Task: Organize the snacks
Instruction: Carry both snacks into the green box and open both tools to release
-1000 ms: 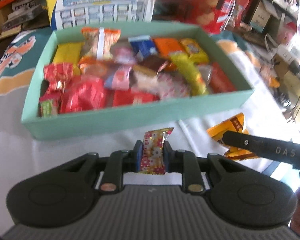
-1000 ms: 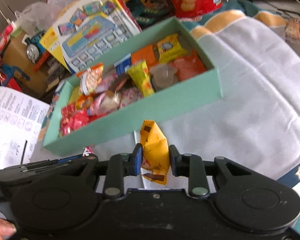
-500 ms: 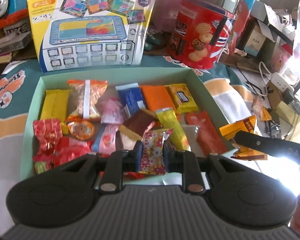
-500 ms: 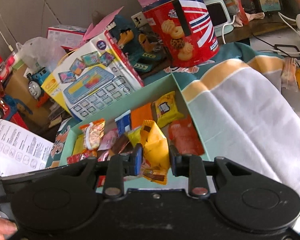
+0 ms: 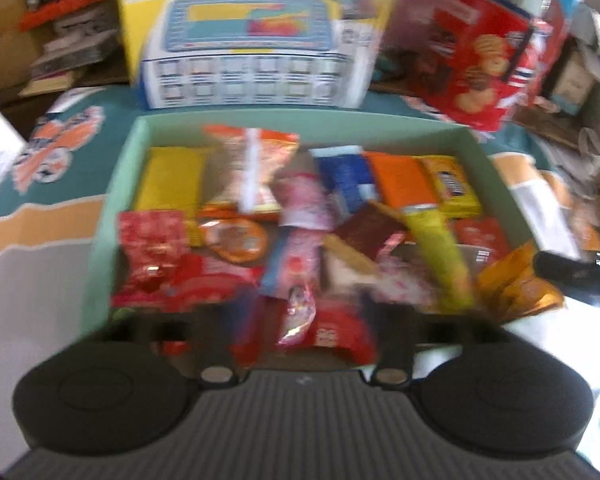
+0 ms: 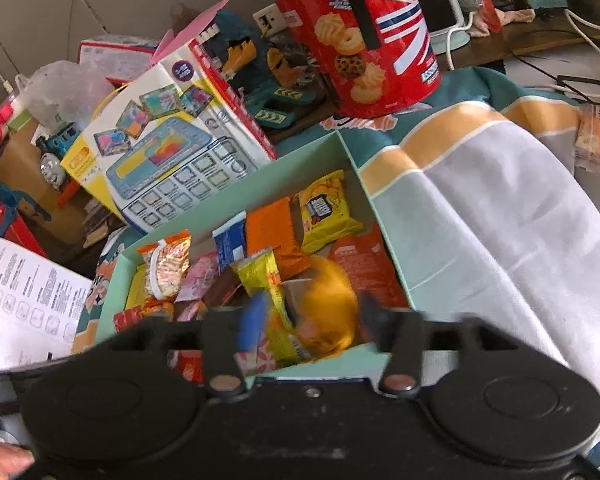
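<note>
Your left gripper (image 5: 300,320) opening, one shiny red-patterned snack packet (image 5: 298,316) loose between its jaws, your right gripper (image 6: 308,328) opening, one orange foil packet (image 6: 330,304) loose between its jaws, both over one mint-green cardboard box (image 6: 384,208).

Motion blur smears the orange snack packet (image 6: 330,312) between the right tongs (image 6: 308,320).

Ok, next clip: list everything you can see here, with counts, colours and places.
box: one, pale green, open, on the cloth.
snack packets: many, count unclear; yellow, orange, blue, pink, red; piled in the box.
orange packet: one, blurred, between the opening right tongs, over the box.
foil packet: one, red and pink, blurred, between the opening left tongs, over the box.
cloth: one, grey, orange and teal, under the box.
biscuit tin: one, red, behind the box.
toy carton: one, yellow and blue, behind the box.
printed sheet: one, white, left of the box.
left tongs: black.
right tongs: black.
</note>
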